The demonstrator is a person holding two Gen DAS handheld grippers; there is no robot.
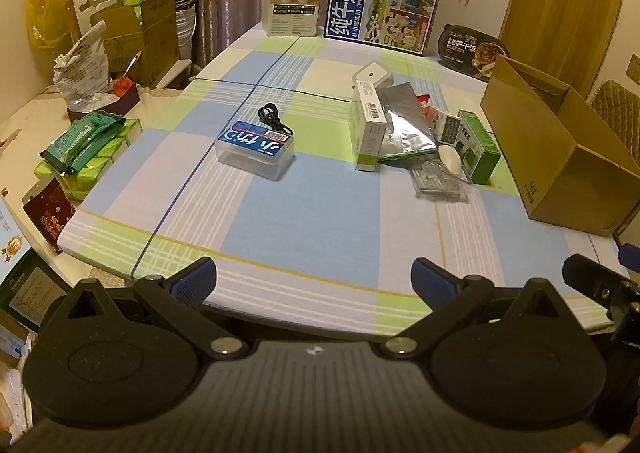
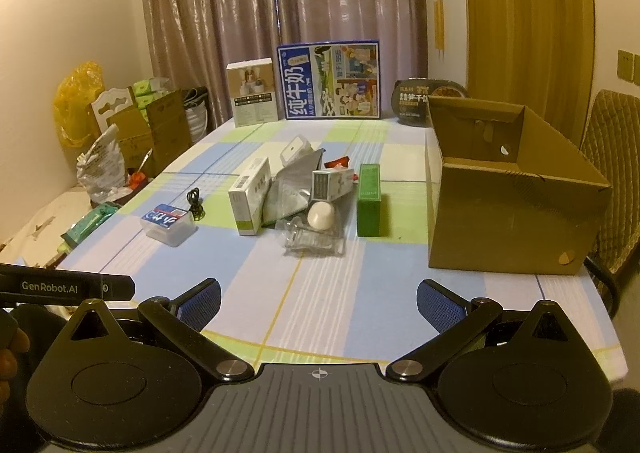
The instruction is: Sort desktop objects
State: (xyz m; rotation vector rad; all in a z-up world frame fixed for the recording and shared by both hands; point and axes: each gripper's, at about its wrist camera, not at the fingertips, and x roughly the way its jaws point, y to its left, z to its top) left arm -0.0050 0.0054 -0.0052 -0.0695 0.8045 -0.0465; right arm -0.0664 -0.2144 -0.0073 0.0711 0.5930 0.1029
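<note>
We hold both grippers above the near edge of the table [image 2: 400, 317], and neither has anything between its fingers. The left gripper [image 1: 314, 279] stands wide open, and the right gripper [image 2: 319, 303] also. The pile of small boxes [image 2: 296, 193] lies in the middle of the right wrist frame, straight ahead of the right fingers and well apart from them. In the left wrist frame this pile sits right of centre, so we judge the right hand is nearer. The green box [image 2: 370, 199] lies with its long axis pointing away from us. The open cardboard box [image 2: 508, 213] stands at the right. The checked tablecloth looks flat; curtains [image 2: 280, 13] hang behind.
</note>
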